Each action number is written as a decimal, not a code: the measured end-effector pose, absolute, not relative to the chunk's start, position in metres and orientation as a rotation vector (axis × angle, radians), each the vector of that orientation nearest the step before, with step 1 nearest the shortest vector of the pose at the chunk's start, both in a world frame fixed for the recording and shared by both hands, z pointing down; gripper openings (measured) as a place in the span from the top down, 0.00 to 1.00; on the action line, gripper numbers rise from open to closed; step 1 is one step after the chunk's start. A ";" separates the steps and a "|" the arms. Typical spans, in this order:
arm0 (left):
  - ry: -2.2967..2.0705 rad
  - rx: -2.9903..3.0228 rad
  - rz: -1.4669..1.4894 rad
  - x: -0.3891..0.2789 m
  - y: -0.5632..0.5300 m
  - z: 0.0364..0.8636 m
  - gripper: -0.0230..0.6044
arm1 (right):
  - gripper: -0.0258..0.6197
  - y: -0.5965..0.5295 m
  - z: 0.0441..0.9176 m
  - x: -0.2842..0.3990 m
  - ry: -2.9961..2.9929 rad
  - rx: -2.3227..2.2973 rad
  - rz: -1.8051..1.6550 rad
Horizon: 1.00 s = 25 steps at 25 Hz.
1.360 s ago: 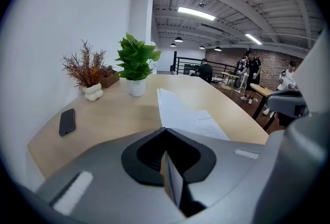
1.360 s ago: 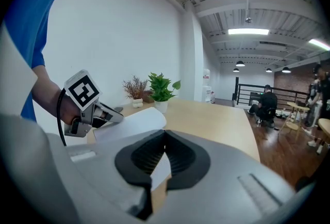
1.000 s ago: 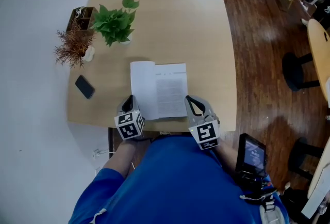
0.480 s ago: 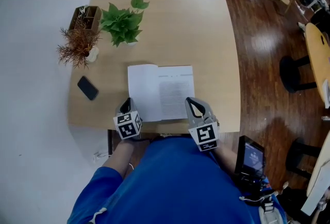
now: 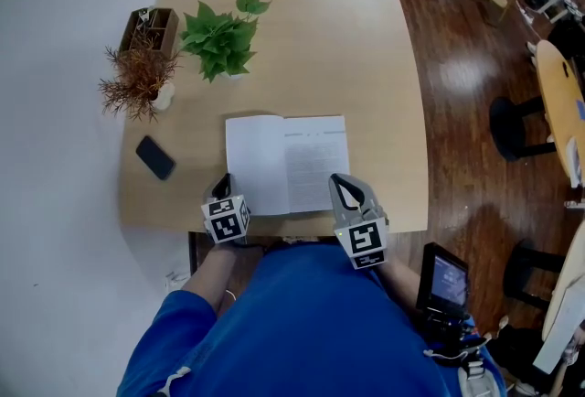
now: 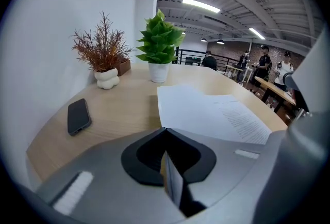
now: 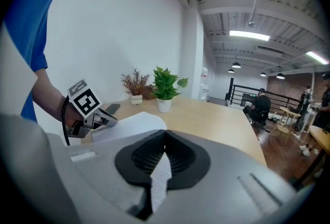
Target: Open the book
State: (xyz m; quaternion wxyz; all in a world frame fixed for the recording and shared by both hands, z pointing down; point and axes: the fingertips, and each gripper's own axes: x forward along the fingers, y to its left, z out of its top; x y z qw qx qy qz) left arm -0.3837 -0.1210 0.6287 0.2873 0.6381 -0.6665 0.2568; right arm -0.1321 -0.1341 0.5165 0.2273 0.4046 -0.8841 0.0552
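Note:
The book lies open and flat on the wooden table, with a blank left page and a printed right page. My left gripper is shut and empty at the table's near edge, just by the book's near left corner. My right gripper is shut and empty over the book's near right corner. In the left gripper view the open pages spread beyond the closed left gripper. In the right gripper view the closed right gripper points across the book towards the left hand.
A black phone lies left of the book. A dried plant in a white vase, a wooden box and a green potted plant stand at the far left. Chairs and people are beyond the table on the right.
The left gripper has sunk a little towards the table's near edge, and the right has shifted slightly. The book stays open and both grippers stay shut.

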 end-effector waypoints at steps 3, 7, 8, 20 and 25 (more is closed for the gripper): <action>-1.771 1.707 0.705 -0.388 -0.122 0.634 0.95 | 0.96 -0.135 0.516 -0.133 -2.406 1.124 0.136; -1.755 1.703 0.734 -0.393 -0.121 0.642 0.95 | 0.96 -0.133 0.517 -0.135 -2.404 1.124 0.155; -1.751 1.702 0.742 -0.393 -0.121 0.643 0.95 | 0.96 -0.133 0.518 -0.135 -2.403 1.124 0.161; -1.719 1.707 0.856 -0.391 -0.128 0.659 0.95 | 0.96 -0.134 0.518 -0.133 -2.360 1.128 0.144; -1.710 1.677 0.890 -0.391 -0.124 0.667 0.95 | 0.96 -0.131 0.521 -0.133 -2.376 1.125 0.171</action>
